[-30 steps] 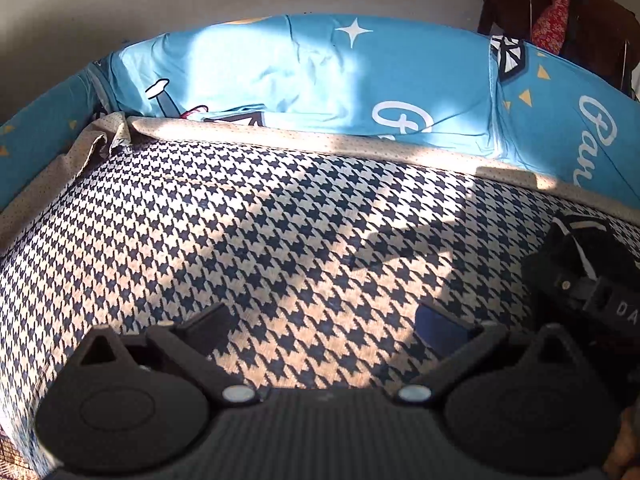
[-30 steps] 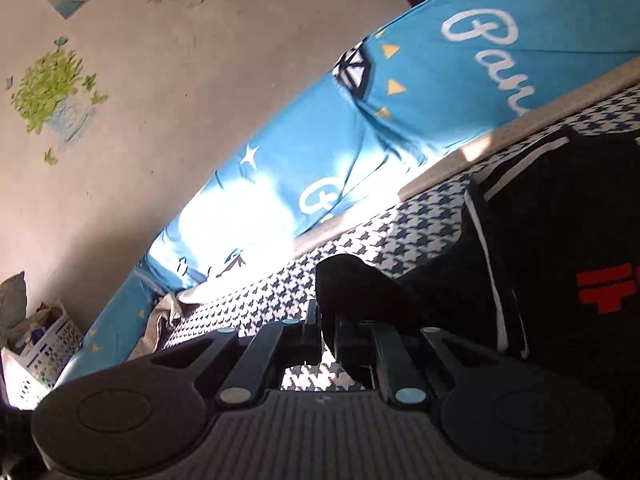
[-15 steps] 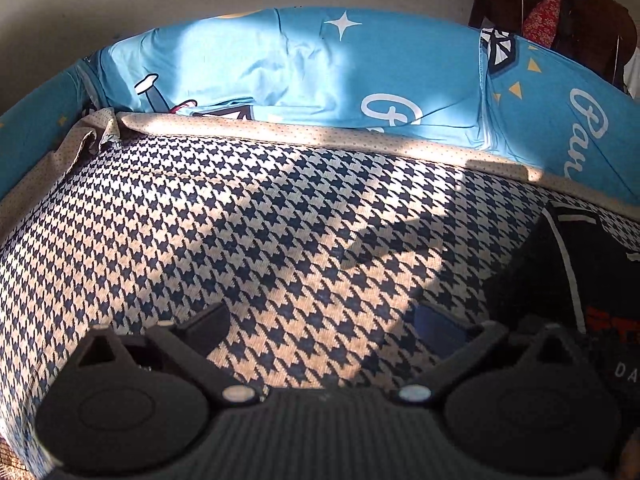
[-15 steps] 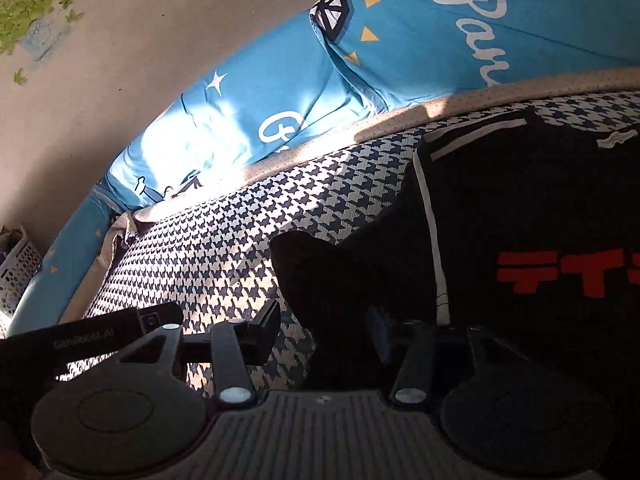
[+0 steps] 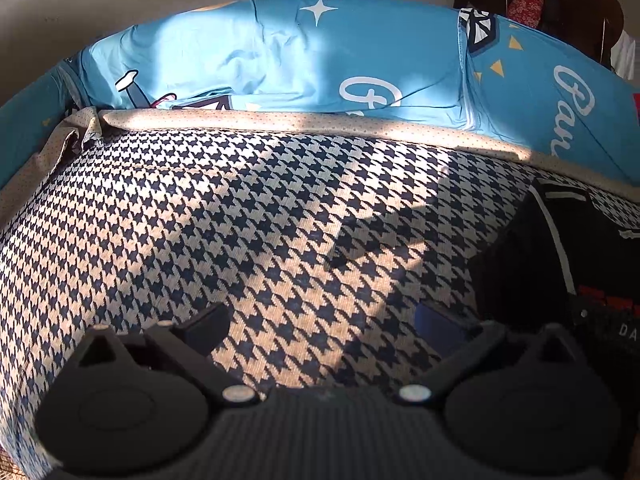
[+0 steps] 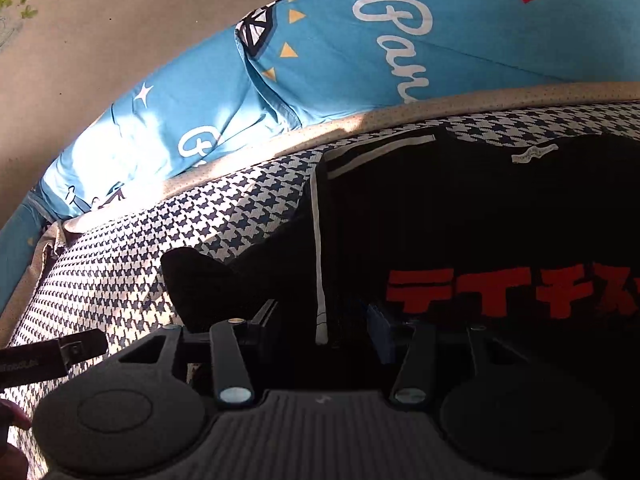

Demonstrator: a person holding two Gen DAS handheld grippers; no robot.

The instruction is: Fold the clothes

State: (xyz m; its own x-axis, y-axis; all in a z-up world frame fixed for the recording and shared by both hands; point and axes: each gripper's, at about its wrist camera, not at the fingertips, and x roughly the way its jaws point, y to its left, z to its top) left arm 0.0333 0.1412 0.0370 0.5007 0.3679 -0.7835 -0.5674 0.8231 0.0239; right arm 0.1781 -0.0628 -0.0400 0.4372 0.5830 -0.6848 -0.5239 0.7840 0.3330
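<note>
As we read the scene from left to right, with the black garment (image 6: 460, 216) as our landmark, we meet first the left gripper (image 5: 322, 322), its jaws wide apart and empty over the houndstooth cover (image 5: 240, 208), well to the left of the garment. We see no obstacle on that stretch of cover, only sunlight and shadow.

Next comes the right gripper (image 6: 322, 320), poised over the garment's left edge, where a white stripe (image 6: 318, 248) runs down the cloth. Its jaws stand apart; cloth lies between and beneath them, and we judge that they are not clamped on it. To the left of the stripe a dark flap, probably a sleeve (image 6: 200, 280), juts onto the cover.

Farther right, the garment lies spread on the cover with its red lettering (image 6: 508, 292) showing and a small white label (image 6: 534, 153) near its far edge. We judge the folding barely begun: the body looks flat and unfolded, and the sleeve remains to be turned in.

Behind the garment, blue printed cushions (image 6: 360, 64) line the wall. We judge that they do not hinder the work.
</note>
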